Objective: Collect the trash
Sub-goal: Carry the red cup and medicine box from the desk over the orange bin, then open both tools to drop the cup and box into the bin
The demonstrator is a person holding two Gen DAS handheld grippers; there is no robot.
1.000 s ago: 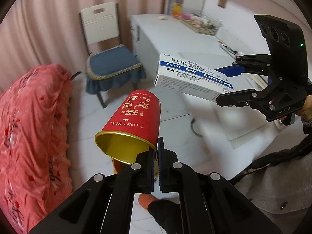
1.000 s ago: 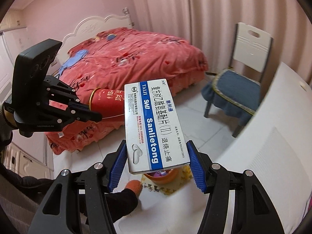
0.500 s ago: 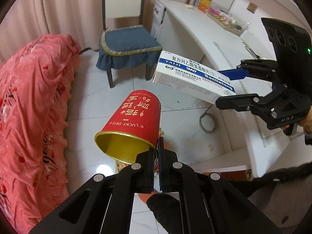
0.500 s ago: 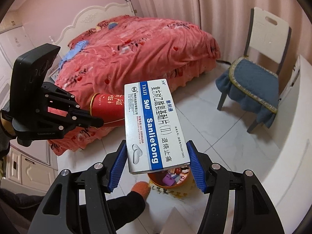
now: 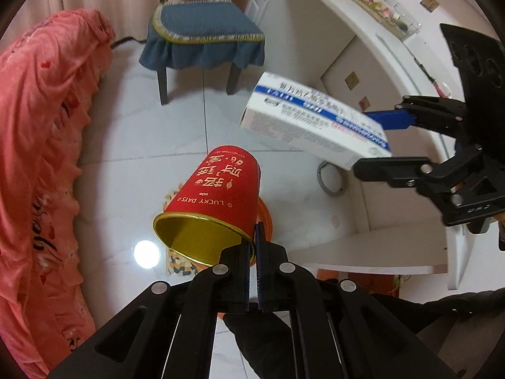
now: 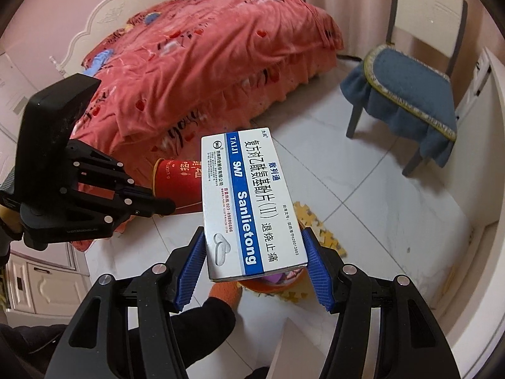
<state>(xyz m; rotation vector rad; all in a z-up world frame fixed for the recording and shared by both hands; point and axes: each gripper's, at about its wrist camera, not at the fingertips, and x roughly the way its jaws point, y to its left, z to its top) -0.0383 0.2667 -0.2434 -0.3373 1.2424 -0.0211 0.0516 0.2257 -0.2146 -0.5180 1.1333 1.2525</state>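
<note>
My left gripper (image 5: 252,246) is shut on the rim of a red paper cup (image 5: 217,195) with a gold inside, held on its side above the floor. My right gripper (image 6: 254,265) is shut on a white and blue medicine box (image 6: 249,202), held flat between the blue pads. The box also shows in the left wrist view (image 5: 312,126), to the right of the cup and above it. The cup shows in the right wrist view (image 6: 176,180), left of the box. An orange bin (image 6: 268,284) stands on the floor under the box, mostly hidden.
A bed with a red cover (image 6: 202,63) fills the left side. A chair with a blue cushion (image 5: 202,34) stands on the white tile floor. A white desk (image 5: 363,41) runs along the right. A puzzle mat (image 6: 315,224) lies under the bin.
Both grippers have tipped down toward the floor with the cup and the box still held. The orange bin and mat now sit closer under them.
</note>
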